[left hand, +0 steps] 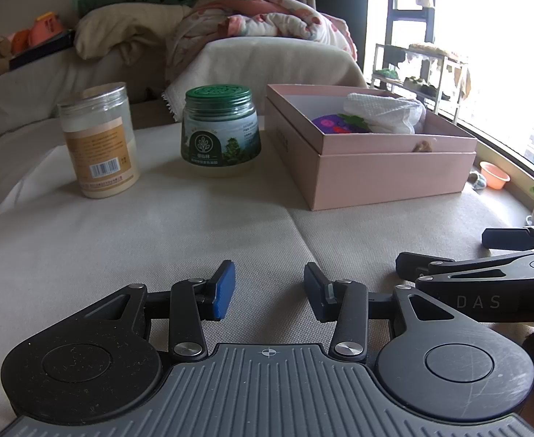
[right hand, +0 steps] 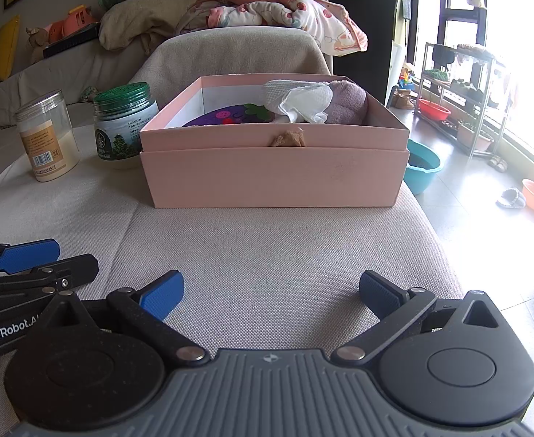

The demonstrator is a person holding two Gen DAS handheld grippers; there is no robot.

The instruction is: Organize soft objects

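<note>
A pink cardboard box stands on the cloth-covered surface ahead of both grippers. Inside it lie a purple felt toy, a crumpled white cloth and a mauve towel; a small tan scrap hangs over its front rim. In the left wrist view the box sits to the right. My left gripper hovers low over the cloth, jaws partly apart with nothing between them. My right gripper is open wide and empty, well short of the box. Each gripper shows at the edge of the other's view.
A clear plastic jar and a green-lidded jar stand left of the box. Behind are a sofa with piled bedding and cushions. Right of the surface the floor holds a blue basin, orange basins and a plant rack.
</note>
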